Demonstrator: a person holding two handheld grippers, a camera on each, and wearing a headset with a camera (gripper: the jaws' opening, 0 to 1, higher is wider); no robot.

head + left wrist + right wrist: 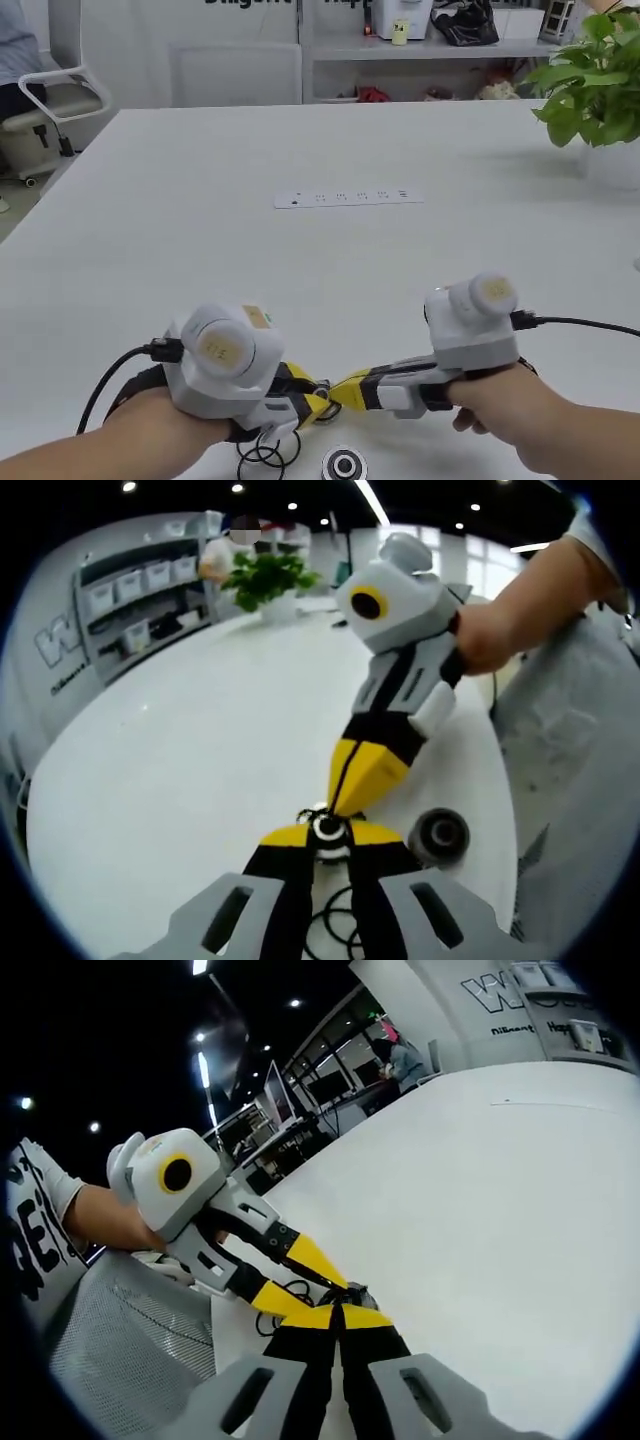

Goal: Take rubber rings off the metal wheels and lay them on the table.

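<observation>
My left gripper [315, 395] [328, 835] is shut on a small metal wheel [328, 826] just above the table's near edge. My right gripper [340, 388] [345, 1312] meets it tip to tip, its yellow jaws closed on the wheel's black rubber ring. From the right gripper view the left gripper [318, 1285] comes in from the left. From the left gripper view the right gripper [343, 798] comes down from above. A second metal wheel [345, 465] [440, 837] lies on the table below the tips. Loose black rubber rings [265, 455] [335, 930] lie beside it.
The white table [330, 270] stretches away ahead. A white power strip [348, 197] lies at its middle. A potted plant [590, 85] stands at the far right, a chair [50, 105] at the far left, and shelves [430, 45] behind.
</observation>
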